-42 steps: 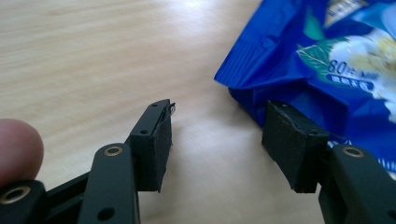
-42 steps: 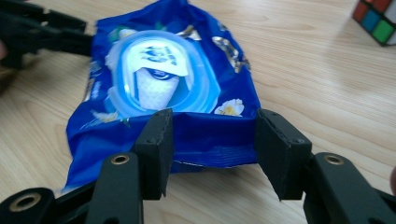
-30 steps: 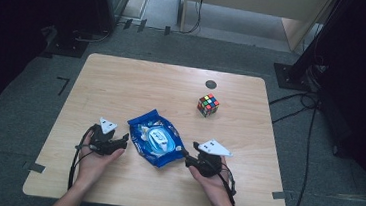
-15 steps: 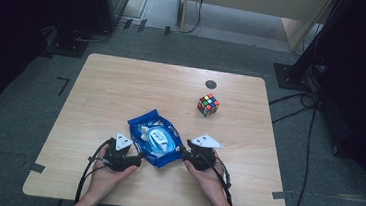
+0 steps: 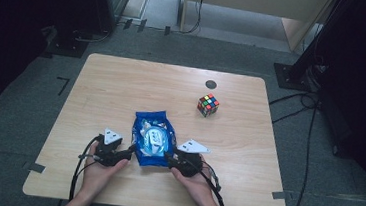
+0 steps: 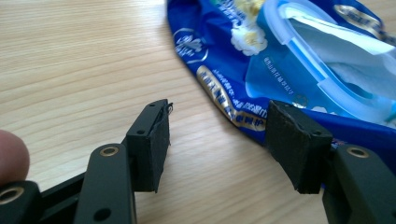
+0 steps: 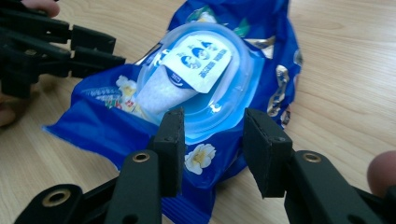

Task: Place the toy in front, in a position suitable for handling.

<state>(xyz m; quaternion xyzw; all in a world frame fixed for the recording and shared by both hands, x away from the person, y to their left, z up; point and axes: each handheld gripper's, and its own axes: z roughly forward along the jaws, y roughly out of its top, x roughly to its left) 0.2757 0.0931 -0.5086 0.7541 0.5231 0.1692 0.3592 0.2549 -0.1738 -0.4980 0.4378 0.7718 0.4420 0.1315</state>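
A: How are the tongs set?

B: The left tongs (image 6: 215,140) are held apart at the near left edge of the blue wipes pack (image 5: 153,138); the right tongs (image 7: 212,149) are spread over its near right corner.

A: And beyond the pack?

B: A puzzle cube (image 5: 208,105) is seen farther off on the bench (image 5: 122,87).

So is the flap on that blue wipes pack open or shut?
Open. On the blue wipes pack, the white label flap is peeled up off the oval opening, and a white wipe shows underneath.
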